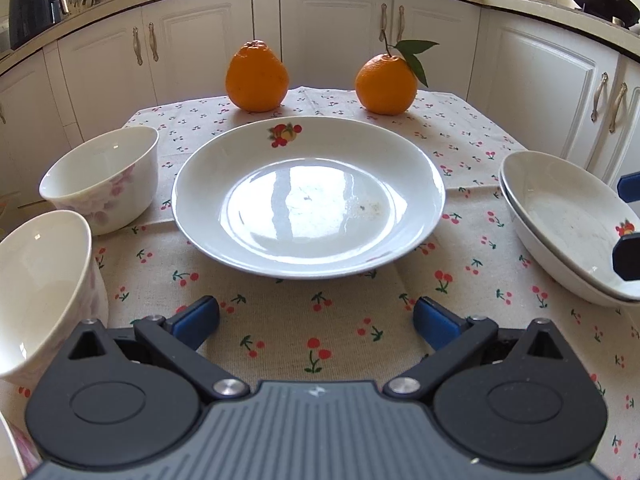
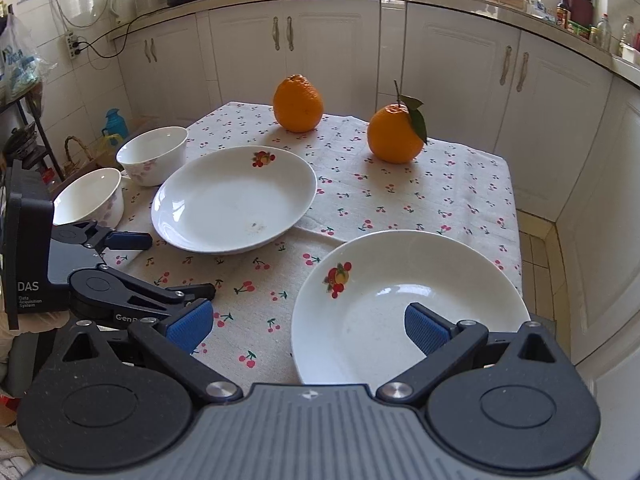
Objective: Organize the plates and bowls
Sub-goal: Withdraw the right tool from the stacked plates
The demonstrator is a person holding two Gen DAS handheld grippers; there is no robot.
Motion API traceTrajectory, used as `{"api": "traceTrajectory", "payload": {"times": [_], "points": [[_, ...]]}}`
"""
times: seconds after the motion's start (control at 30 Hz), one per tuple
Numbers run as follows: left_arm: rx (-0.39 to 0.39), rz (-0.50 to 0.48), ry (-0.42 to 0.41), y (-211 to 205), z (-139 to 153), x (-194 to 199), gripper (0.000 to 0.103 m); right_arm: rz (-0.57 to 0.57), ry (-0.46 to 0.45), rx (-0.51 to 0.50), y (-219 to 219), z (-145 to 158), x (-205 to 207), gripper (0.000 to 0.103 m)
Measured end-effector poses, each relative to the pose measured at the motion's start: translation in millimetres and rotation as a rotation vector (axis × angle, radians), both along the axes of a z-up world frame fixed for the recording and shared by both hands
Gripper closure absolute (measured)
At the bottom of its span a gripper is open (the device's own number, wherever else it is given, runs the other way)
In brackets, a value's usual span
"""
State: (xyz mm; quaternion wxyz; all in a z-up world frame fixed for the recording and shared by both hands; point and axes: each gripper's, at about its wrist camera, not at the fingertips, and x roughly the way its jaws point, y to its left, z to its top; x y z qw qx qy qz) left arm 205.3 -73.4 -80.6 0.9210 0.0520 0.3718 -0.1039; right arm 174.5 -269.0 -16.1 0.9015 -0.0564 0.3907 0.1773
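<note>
A white plate with a fruit print (image 1: 308, 196) lies in the middle of the cherry-print cloth; it also shows in the right wrist view (image 2: 234, 198). Two stacked white plates (image 1: 568, 228) sit at the right, also in the right wrist view (image 2: 408, 304). Two white floral bowls stand at the left, one far (image 1: 102, 178) (image 2: 154, 156), one near (image 1: 44, 296) (image 2: 90, 198). My left gripper (image 1: 316, 320) is open and empty just short of the middle plate. My right gripper (image 2: 308, 330) is open, its jaws astride the stacked plates' near rim.
Two oranges (image 1: 257, 77) (image 1: 386, 84) stand at the table's far side. White kitchen cabinets (image 1: 336, 36) ring the table. The table's right edge drops to a tiled floor (image 2: 540, 256). A blue jug and a basket (image 2: 114, 124) sit on the floor at the left.
</note>
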Motion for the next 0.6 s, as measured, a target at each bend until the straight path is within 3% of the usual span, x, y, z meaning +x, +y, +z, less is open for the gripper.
{"api": "traceTrajectory", "payload": {"times": [0.6], "points": [[-0.01,0.009,-0.043,0,-3,3,0.0,0.289,0.077,0.012,38,11,106,0.0]]}}
